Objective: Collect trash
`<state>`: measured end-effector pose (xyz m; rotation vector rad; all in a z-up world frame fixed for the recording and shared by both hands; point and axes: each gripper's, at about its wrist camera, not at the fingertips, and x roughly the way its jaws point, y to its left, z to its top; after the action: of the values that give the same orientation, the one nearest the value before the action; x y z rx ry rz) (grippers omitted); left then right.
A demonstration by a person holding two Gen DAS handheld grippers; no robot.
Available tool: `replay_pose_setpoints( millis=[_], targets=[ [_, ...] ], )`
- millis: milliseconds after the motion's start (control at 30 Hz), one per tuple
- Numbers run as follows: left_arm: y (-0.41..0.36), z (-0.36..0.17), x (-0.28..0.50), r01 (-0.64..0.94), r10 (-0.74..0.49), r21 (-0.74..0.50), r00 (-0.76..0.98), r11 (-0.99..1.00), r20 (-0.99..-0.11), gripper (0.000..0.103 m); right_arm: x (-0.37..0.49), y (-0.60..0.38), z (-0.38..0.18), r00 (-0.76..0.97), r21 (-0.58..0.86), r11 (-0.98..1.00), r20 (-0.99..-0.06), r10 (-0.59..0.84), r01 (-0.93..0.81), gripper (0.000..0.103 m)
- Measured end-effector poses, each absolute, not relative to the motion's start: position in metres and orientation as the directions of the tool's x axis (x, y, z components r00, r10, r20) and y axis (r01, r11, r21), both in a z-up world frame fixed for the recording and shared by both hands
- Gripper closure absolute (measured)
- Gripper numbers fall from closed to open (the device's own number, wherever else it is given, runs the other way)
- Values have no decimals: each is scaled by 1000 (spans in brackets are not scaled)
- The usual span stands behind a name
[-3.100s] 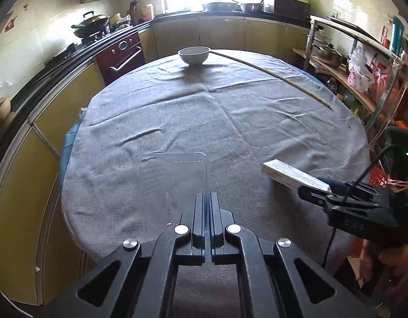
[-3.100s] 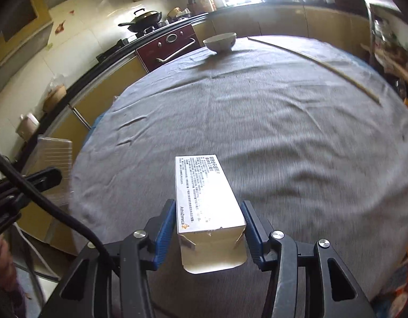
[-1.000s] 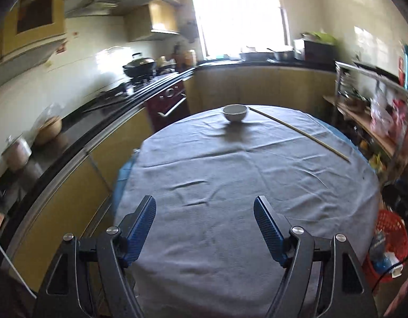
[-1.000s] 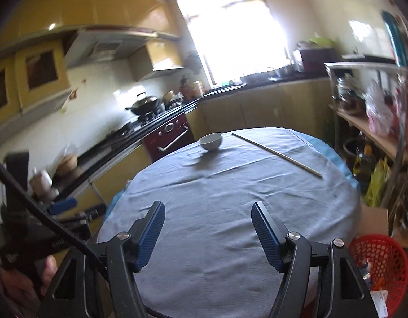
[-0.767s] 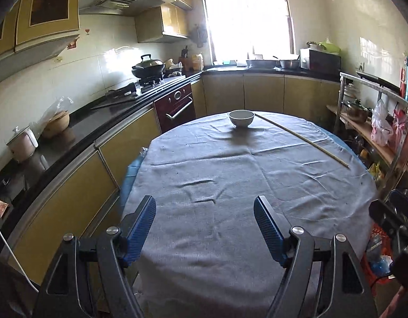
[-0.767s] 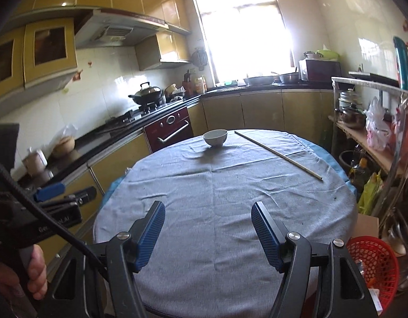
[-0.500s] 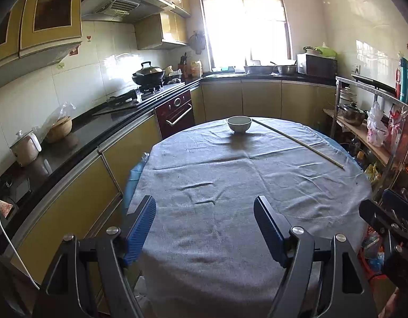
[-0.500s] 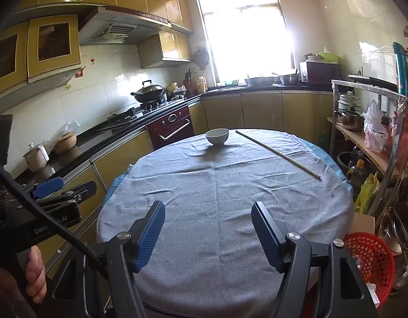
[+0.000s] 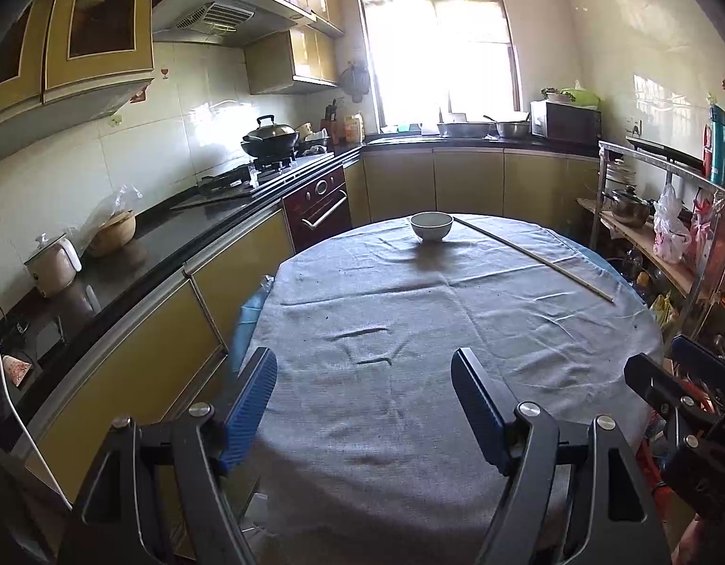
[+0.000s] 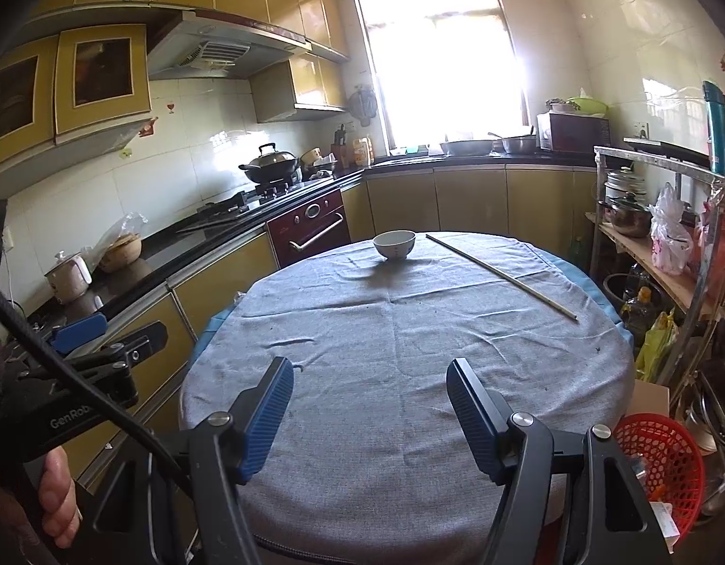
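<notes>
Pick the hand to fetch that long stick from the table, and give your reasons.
Right, probably. The stick lies along the table's right side, nearer the right gripper than the left gripper. Both have open, empty jaws.

Yellow cabinets (image 9: 466,183) line white-tiled walls (glossy), bright window (image 10: 437,47) behind the grey-clothed table (image 10: 400,329).

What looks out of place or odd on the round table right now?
Only a long thin stick lying diagonally across the grey cloth beside the white bowl. The cloth is creased but shows no spill. Nothing else stands out.
</notes>
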<state>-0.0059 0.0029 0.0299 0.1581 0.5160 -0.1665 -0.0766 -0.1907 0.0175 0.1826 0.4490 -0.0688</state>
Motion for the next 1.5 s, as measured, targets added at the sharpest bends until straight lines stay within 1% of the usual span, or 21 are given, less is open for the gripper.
replay_pose_setpoints(
  millis=[933,1500],
  targets=[
    [4,27,-3,193,-110,108,847,975,-520,25,-76,-194,16,895,172,979,-445,-22,109,32],
    [3,28,16,174,-90,106,836,979,-541,25,-52,-204,17,886,173,978,-464,-21,114,32]
  ],
)
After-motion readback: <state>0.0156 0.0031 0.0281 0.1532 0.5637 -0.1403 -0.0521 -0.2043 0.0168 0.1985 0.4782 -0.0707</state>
